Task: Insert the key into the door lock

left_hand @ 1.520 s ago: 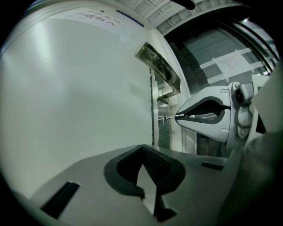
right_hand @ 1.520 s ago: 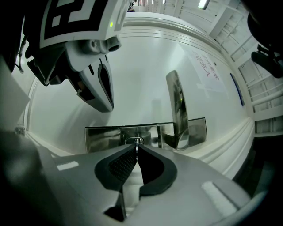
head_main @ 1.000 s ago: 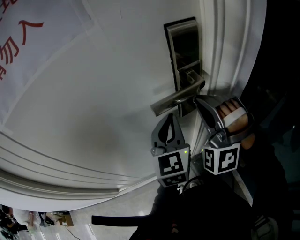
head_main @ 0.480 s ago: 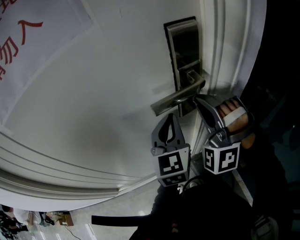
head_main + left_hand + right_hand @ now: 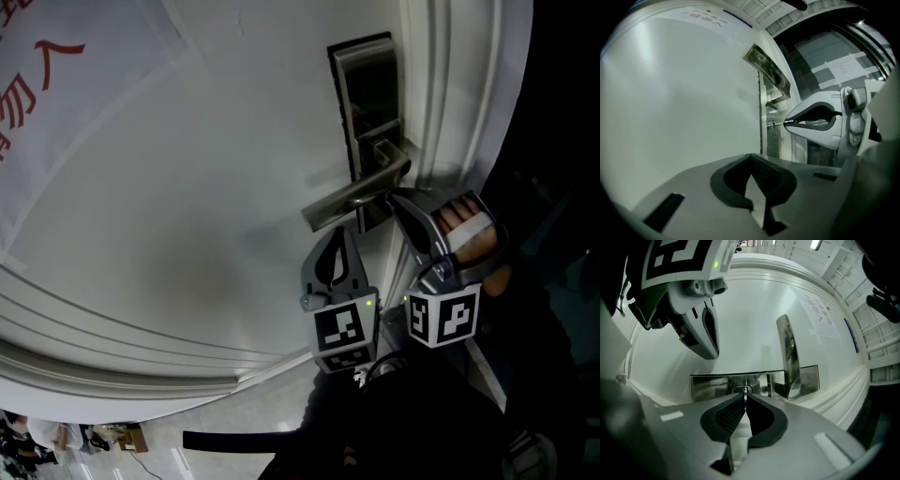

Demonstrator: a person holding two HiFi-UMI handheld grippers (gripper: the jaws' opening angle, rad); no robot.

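A silver lock plate [image 5: 364, 103] with a lever handle [image 5: 354, 195] sits on the white door [image 5: 187, 187]. My right gripper [image 5: 392, 195], held by a hand, is just below the lever and shut on a thin metal key [image 5: 746, 398]. In the right gripper view the key's tip is at the round keyhole [image 5: 740, 390] in the plate [image 5: 708, 385]. The left gripper view shows the key [image 5: 780, 123] spanning from the right gripper [image 5: 787, 122] to the keyhole [image 5: 773, 124]. My left gripper [image 5: 343, 231] hangs beside it, shut and empty, below the lever.
The door frame moulding [image 5: 450, 94] runs along the right of the lock. A white poster with red characters [image 5: 56, 84] hangs on the door at the upper left. The lever [image 5: 788, 352] juts out just right of the keyhole. The left gripper [image 5: 716, 357] hovers near the plate.
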